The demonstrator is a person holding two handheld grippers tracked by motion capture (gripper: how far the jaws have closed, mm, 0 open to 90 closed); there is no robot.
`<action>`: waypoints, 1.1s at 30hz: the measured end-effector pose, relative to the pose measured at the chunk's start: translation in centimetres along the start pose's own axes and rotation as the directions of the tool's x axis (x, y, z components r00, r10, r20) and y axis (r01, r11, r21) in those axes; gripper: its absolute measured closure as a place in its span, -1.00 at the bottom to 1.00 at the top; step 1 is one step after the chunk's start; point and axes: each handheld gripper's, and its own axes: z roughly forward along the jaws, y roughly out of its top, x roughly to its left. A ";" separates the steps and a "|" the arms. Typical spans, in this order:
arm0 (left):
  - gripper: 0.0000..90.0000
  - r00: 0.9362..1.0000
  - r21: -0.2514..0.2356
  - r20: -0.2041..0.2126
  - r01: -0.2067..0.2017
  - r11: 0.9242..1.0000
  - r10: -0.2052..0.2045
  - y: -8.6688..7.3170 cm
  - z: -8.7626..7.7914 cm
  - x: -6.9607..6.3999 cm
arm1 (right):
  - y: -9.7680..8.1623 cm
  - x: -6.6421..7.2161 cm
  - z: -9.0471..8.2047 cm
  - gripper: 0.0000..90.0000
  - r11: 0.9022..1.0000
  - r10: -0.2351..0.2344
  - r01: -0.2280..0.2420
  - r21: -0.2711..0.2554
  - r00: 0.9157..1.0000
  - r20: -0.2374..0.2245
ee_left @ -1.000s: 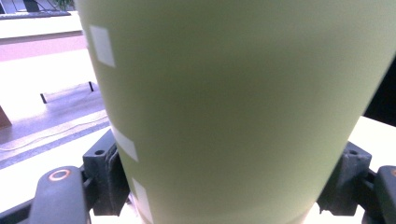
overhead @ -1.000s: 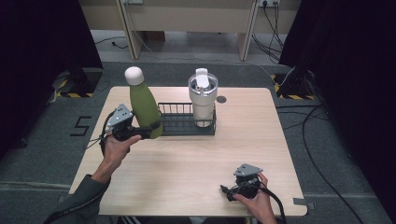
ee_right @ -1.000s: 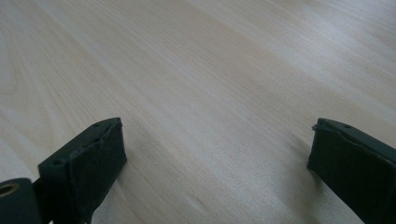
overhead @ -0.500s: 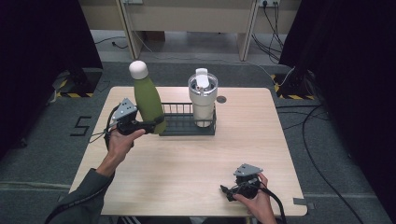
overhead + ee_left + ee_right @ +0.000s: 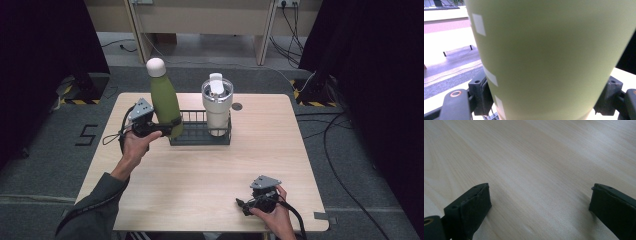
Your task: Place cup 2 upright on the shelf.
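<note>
Pale wood-grain tabletop (image 5: 200,175), rectangular. Black wire rack (image 5: 200,136) at frame centre holds a white lidded tumbler (image 5: 217,107). Left claw (image 5: 167,131) grips a smooth matte-green bottle (image 5: 165,102), white-capped, at the rack's left end. Right claw (image 5: 243,205), lower right, open, empty.

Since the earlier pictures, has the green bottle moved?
Yes. The green bottle, clamped in the left gripper, has shifted right toward the black wire rack, now at its left end.
</note>
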 end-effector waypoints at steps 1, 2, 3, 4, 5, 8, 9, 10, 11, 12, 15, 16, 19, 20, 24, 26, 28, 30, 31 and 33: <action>-0.54 1.000 -0.002 -0.002 0.000 1.000 0.000 0.1 0.2 0.0 | 0.0 0.0 0.0 -0.92 1.000 -0.001 0.001 0.000 1.000 0.000; -0.54 1.000 -0.002 -0.001 -0.001 1.000 0.001 0.1 0.4 0.0 | 0.0 0.0 0.0 -0.92 1.000 -0.001 0.001 0.000 1.000 0.000; -0.54 1.000 -0.005 0.000 0.005 1.000 -0.005 0.3 0.6 0.1 | 0.0 0.0 0.0 -0.92 1.000 0.000 0.000 0.000 1.000 -0.001; -0.54 1.000 -0.006 -0.001 0.008 1.000 -0.008 0.4 0.8 0.1 | 0.0 0.0 0.0 -0.92 1.000 -0.001 0.001 0.001 1.000 0.000; -0.54 1.000 -0.008 -0.001 0.007 1.000 -0.007 0.5 0.9 0.2 | 0.0 0.0 0.0 -0.92 1.000 -0.001 0.001 0.001 1.000 0.000; -0.54 1.000 -0.011 -0.004 0.007 1.000 -0.007 0.8 1.5 0.3 | 0.0 0.0 0.0 -0.92 1.000 -0.002 0.002 0.001 1.000 0.000; -0.54 1.000 -0.010 -0.006 0.008 1.000 -0.008 0.8 1.6 0.3 | 0.0 0.0 0.0 -0.92 1.000 -0.002 0.002 0.001 1.000 0.000; -0.54 1.000 -0.007 -0.009 0.007 1.000 -0.007 0.9 1.8 0.4 | 0.0 0.0 0.0 -0.92 1.000 -0.002 0.002 0.001 1.000 0.000; -0.54 1.000 -0.005 -0.012 0.006 1.000 -0.006 1.0 1.9 0.4 | 0.0 0.0 0.0 -0.92 1.000 -0.002 0.002 0.001 1.000 0.000; -0.54 1.000 -0.005 -0.014 0.005 1.000 -0.005 1.0 2.1 0.4 | 0.0 0.0 0.0 -0.92 1.000 -0.002 0.002 0.001 1.000 0.000; -0.54 1.000 -0.005 -0.009 0.003 1.000 -0.004 1.0 2.3 0.5 | 0.0 0.0 0.0 -0.92 1.000 -0.002 0.002 0.001 1.000 0.000; -0.54 1.000 -0.004 -0.006 0.007 1.000 -0.007 1.0 2.5 0.6 | 0.0 0.0 0.0 -0.92 1.000 -0.002 0.002 0.001 1.000 0.000; -0.54 1.000 -0.005 0.000 0.030 1.000 -0.030 1.0 2.8 0.9 | 0.0 0.0 0.0 -0.92 1.000 -0.002 0.002 0.001 1.000 0.000; -0.54 0.999 -0.008 -0.001 0.033 0.999 -0.033 1.0 2.9 0.9 | 0.0 0.0 0.0 -0.92 1.000 -0.002 0.002 0.001 1.000 0.000; -0.54 1.000 -0.012 -0.016 0.026 1.000 -0.027 1.2 3.3 1.1 | 0.0 0.0 0.0 -0.92 1.000 -0.002 0.002 0.001 1.000 0.000; -0.54 0.999 -0.013 -0.018 0.027 1.000 -0.028 1.3 3.6 1.2 | 0.0 0.0 0.0 -0.92 1.000 -0.003 0.003 0.001 1.000 0.000; -0.54 0.999 -0.011 -0.015 0.029 1.000 -0.029 1.3 4.0 1.3 | 0.0 0.0 0.0 -0.92 1.000 -0.002 0.002 0.002 1.000 0.000; -0.54 0.999 -0.005 -0.015 0.032 0.999 -0.032 1.2 4.4 1.3 | 0.0 0.0 0.0 -0.92 1.000 -0.002 0.002 0.002 1.000 0.000; -0.54 0.999 -0.001 -0.017 0.032 0.999 -0.032 1.1 4.6 1.4 | 0.0 0.0 0.0 -0.92 1.000 -0.002 0.002 0.002 1.000 0.000; -0.54 0.999 0.005 -0.025 0.035 0.999 -0.034 0.8 5.1 1.5 | 0.0 0.0 0.0 -0.92 1.000 -0.003 0.003 0.002 1.000 0.000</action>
